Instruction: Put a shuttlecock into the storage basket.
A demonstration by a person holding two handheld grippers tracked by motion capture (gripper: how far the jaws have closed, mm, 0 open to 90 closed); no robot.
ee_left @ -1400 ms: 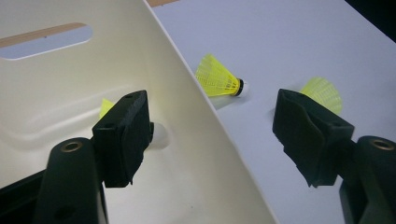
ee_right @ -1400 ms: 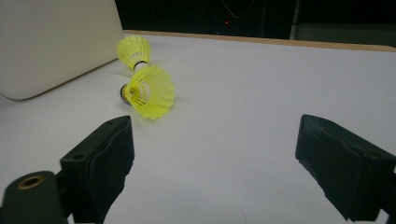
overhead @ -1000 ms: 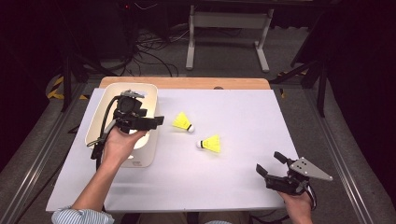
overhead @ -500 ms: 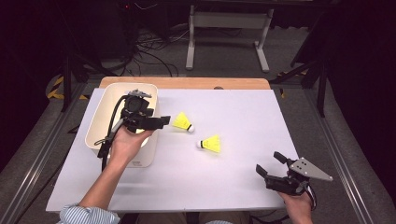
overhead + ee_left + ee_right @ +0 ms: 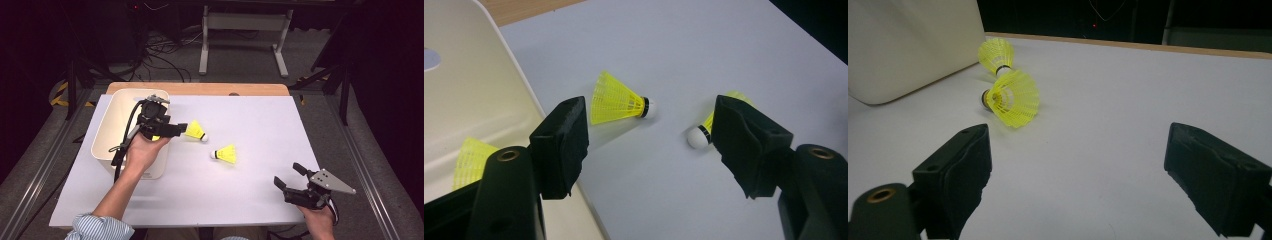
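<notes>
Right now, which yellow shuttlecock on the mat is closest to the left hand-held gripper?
The shuttlecock beside the bin, just off the left hand-held gripper, white cork pointing right. The other shuttlecock lies farther out, mid-mat, cork pointing left.

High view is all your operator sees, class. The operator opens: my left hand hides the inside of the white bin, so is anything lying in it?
Observer: Yes. In the left gripper view, a yellow shuttlecock lies inside the white bin.
Operator: Do the left tongs touch the one beside the bin?
Observer: No. The left tongs stand open, and the nearer shuttlecock lies ahead of them, clear of both pads.
Operator: And the right tongs?
Observer: The right tongs are open over bare table, with nothing between the pads.
</notes>
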